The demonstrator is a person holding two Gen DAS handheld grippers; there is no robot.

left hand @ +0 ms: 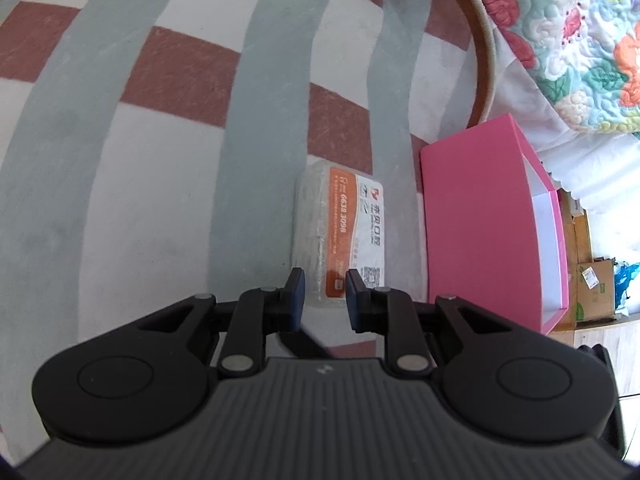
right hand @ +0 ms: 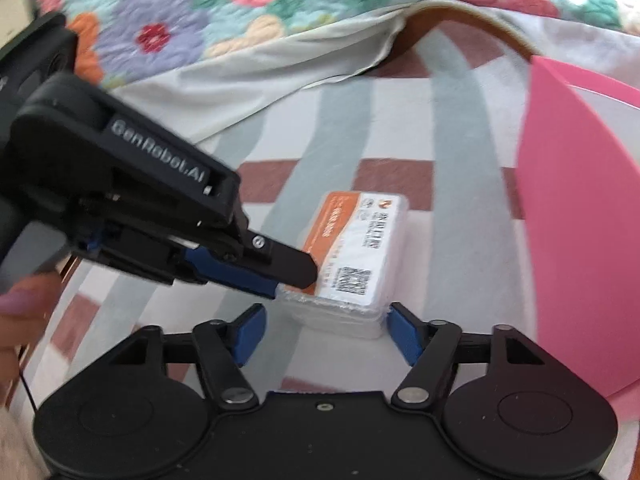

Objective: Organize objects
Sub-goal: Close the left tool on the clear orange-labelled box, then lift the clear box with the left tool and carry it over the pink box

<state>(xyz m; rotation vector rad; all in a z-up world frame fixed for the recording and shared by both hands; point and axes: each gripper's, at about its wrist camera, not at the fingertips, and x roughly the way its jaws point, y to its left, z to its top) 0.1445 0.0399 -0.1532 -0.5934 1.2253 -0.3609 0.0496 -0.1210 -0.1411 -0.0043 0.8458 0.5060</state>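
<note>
Nearest in the right wrist view, the right tool (right hand: pixel 324 330) stands spread wide, its blue pads flanking the near short end of the clear plastic card box (right hand: pixel 352 264) without pressing on it; the right-hand pad sits just beside the box corner, the left-hand pad apart from it. The box lies flat on the striped blanket (right hand: pixel 400 120), directly ahead of the right tool, its long axis running away from the tool and leaning slightly to the right. The left tool (right hand: pixel 298 274) enters from the left with its fingers clenched together on nothing, the tip resting at or just above the near left corner of the box lid; actual contact cannot be confirmed. Judged from this layout, the right tool is placed to grasp across the short width. In the left wrist view the same box (left hand: pixel 340 236) lies ahead of the left tool (left hand: pixel 324 298), long axis pointing away. Legible writing: "GenRobot.AI" on the left tool body; on the box label, an orange band with "6639 3098", a QR code, and Chinese characters too small to read reliably. Farther right stands a pink box (left hand: pixel 480 220); beyond, a floral quilt (right hand: pixel 240 8).
</note>
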